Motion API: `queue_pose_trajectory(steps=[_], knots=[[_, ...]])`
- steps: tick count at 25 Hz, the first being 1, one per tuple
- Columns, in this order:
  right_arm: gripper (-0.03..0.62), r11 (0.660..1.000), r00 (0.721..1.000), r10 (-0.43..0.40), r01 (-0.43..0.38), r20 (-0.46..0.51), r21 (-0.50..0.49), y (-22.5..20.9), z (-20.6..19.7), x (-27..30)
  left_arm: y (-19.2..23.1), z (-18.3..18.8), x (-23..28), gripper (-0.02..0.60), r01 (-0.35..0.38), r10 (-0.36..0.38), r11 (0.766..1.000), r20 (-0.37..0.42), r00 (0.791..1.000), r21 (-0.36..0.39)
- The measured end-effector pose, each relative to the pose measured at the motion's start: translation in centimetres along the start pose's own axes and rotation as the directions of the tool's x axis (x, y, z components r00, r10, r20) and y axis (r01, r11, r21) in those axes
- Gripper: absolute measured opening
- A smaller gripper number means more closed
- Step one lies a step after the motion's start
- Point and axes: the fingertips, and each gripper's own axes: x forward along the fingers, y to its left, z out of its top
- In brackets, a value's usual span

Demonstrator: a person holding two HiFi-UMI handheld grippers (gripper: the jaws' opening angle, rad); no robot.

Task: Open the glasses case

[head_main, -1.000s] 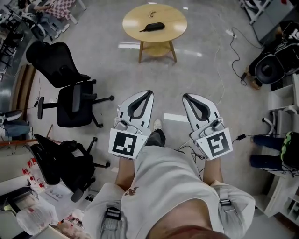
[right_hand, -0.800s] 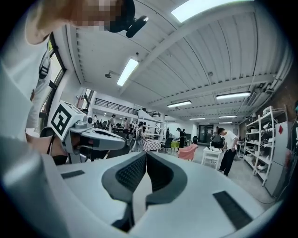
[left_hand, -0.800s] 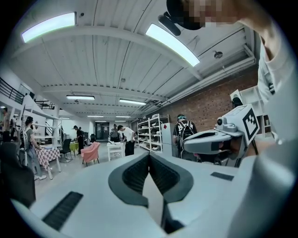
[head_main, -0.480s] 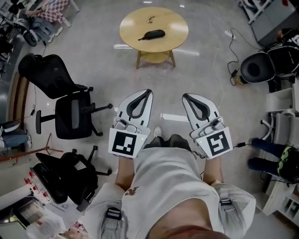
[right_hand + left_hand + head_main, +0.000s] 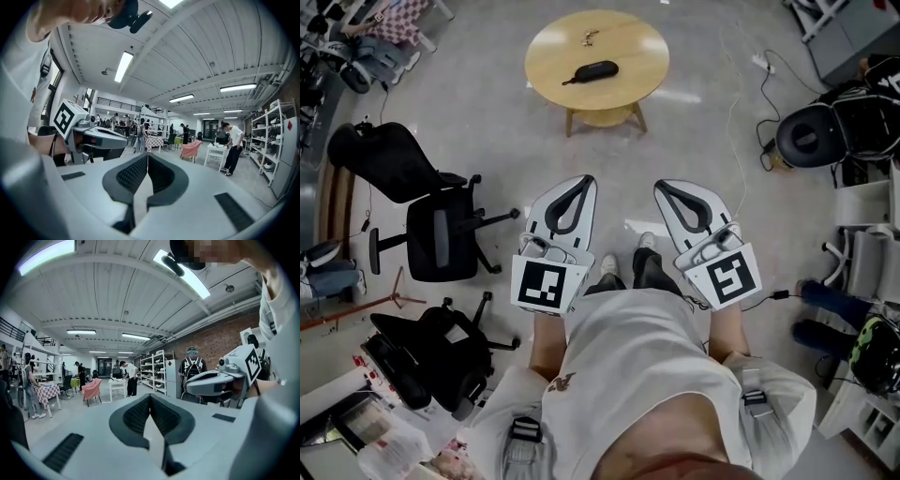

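A black glasses case [image 5: 592,70] lies closed on a round wooden table [image 5: 628,37] at the top of the head view. Both grippers are held out level over the floor, well short of the table. My left gripper [image 5: 586,180] is shut with nothing between its pads. My right gripper [image 5: 661,186] is likewise shut and empty. In the left gripper view the jaws [image 5: 150,396] meet at the tip, with the right gripper [image 5: 211,383] beside them. The right gripper view shows its jaws [image 5: 147,154] closed and the left gripper [image 5: 93,138] alongside. Neither gripper view shows the case.
Two black office chairs [image 5: 441,225] [image 5: 431,352] stand on the floor at left. Cables [image 5: 736,103] and a round black bag [image 5: 811,136] lie at right, beside white shelving [image 5: 872,244]. A small object [image 5: 589,37] sits on the table behind the case. People stand far off in the hall.
The person has walked on across the floor, both grippers carried along side by side. The table and chairs have shifted left in the head view. Jaws stayed shut.
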Motion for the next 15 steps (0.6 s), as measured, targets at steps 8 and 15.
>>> queue_pose_trajectory(steps=[8,15], knots=[[0.020,0.997,0.996,0.079,-0.078,0.032,-0.023,-5.9,0.2,-1.4,-3.0,1.4,6.0,0.020,-0.030,0.030,0.999,0.002,1.000,0.020],[0.021,0.996,0.995,0.090,-0.089,0.035,-0.015,-9.4,-0.3,-1.2,-3.4,1.4,9.3,0.020,-0.034,0.035,0.998,-0.018,0.999,0.047]])
